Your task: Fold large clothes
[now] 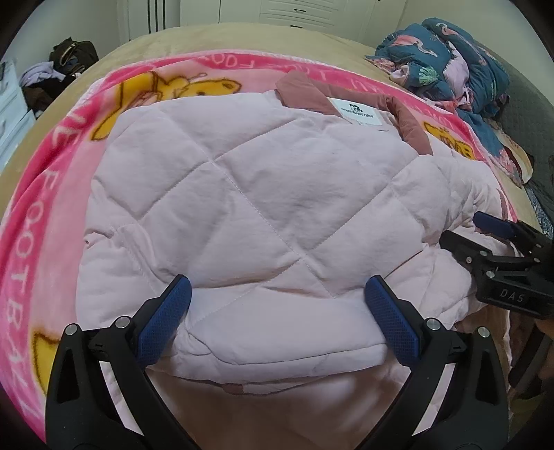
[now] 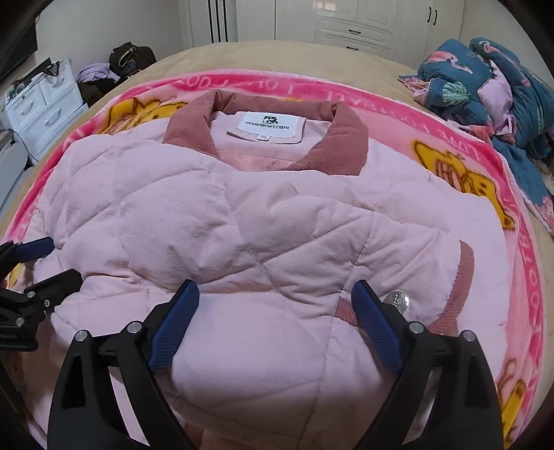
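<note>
A pale pink quilted jacket [image 2: 221, 221] lies on a pink blanket [image 2: 450, 138] spread over a bed [image 2: 277, 55]. Its dusty-rose collar [image 2: 194, 133] points toward the far edge of the bed, with a white label [image 2: 268, 125] showing inside the neck. The jacket's sides appear folded in over the middle, and a rose-trimmed cuff [image 2: 465, 273] with a silver snap [image 2: 398, 299] lies on top near the right side.

The left gripper [image 1: 277, 294] hangs over the near hem of the jacket, its 2 blue pads [image 1: 166, 318] spread wide. Cloth bulges up between them, but the pads do not pinch it. The right gripper [image 2: 275, 301] is over the jacket's near right part, by the snap, and its jaws also stand wide apart with padded cloth lying between them, not squeezed. In the left wrist view the right gripper shows at the right edge, low over the jacket's side; in the right wrist view the left gripper shows at the left edge in the same way.

A crumpled blue quilt [image 2: 484, 86] with a flamingo print sits at the far right corner of the bed. Beyond the bed stand white wardrobes [image 2: 363, 24], and off the left edge a white drawer unit [image 2: 45, 104] and a dark bag [image 2: 130, 57] on a heap of clothes.
</note>
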Available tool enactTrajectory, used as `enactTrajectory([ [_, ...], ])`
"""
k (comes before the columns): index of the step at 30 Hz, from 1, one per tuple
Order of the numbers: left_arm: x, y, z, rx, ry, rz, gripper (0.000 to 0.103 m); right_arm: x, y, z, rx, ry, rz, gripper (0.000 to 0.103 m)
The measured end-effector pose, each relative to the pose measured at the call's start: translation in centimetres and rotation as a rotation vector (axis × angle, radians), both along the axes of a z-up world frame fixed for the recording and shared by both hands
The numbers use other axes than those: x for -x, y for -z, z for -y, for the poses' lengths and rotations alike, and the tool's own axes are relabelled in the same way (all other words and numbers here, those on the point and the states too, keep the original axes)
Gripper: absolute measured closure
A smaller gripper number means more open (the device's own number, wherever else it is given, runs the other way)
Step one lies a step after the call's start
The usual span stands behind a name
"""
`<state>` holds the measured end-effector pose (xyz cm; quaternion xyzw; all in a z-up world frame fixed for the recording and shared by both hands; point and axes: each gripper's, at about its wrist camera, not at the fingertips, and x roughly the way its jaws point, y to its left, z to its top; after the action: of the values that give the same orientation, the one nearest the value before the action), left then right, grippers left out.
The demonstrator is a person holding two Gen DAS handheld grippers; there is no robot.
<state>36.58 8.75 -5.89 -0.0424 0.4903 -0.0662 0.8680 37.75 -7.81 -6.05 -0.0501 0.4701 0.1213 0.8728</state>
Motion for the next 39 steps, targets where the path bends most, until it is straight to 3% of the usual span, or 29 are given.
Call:
enactTrajectory([
  [7, 0.2, -0.1, 0.2, -0.006, -0.002, 0.011, 0.008, 0.8, -0.9, 0.2, -0.008, 0.021, 0.027, 0.012],
  [19, 1.5, -1.7, 0.3, 0.003, -0.030, 0.004, 0.009, 4.7, -4.5, 3.6, -0.141, 0.106, 0.080, 0.004],
  [28, 3.7, -4.5, 1.1, 0.058, -0.010, 0.024, 0.009, 7.1, -7.5, 5.5, -0.197, 0.147, 0.111, 0.004],
  [39, 6.2, -8.5, 1.9, 0.057, 0.001, 0.095, 0.009, 9.7, -10.6, 5.6, -0.236, 0.136, 0.145, 0.004],
])
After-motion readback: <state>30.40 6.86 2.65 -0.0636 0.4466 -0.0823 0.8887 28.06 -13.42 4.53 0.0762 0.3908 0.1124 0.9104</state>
